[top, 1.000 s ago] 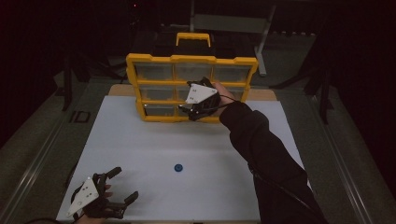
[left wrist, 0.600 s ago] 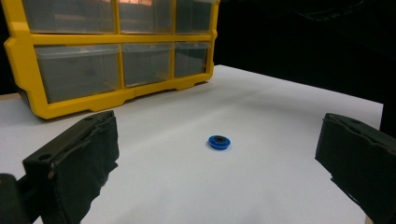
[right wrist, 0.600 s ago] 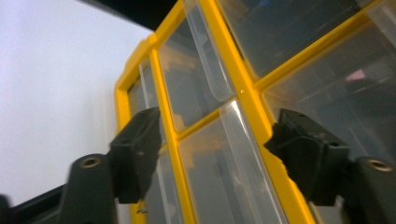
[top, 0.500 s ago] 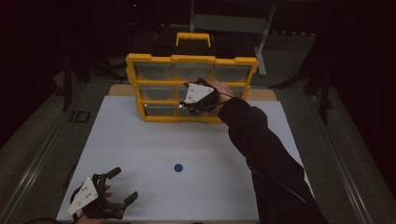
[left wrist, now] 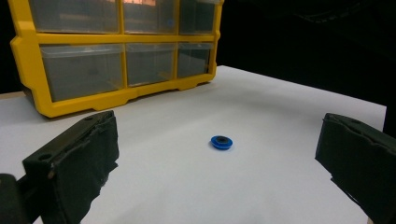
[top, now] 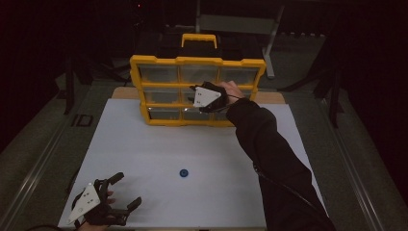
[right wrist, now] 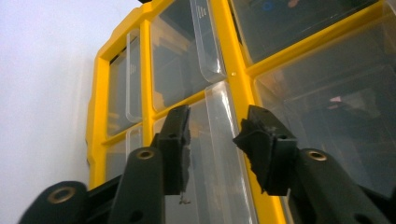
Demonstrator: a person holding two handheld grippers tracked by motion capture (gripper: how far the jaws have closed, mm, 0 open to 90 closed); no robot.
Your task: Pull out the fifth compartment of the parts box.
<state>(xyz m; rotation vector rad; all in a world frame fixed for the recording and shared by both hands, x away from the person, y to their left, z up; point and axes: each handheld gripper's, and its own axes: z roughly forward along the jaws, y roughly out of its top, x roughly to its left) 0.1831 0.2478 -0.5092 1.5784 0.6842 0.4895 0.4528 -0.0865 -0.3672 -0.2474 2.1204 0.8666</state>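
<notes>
Right gripper (right wrist: 212, 149) has its jaws apart around a clear drawer handle (right wrist: 229, 154) on the yellow box (top: 137, 82). Thin, slippery plastic; I'd pinch that handle gently.

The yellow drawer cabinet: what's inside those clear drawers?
The yellow drawer cabinet has clear drawers that look mostly dark. In the right gripper view a small blue item shows in one drawer. The rest is too dim to tell.

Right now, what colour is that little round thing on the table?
Blue, with a dark centre; the little round thing shows best in the left gripper view.
</notes>
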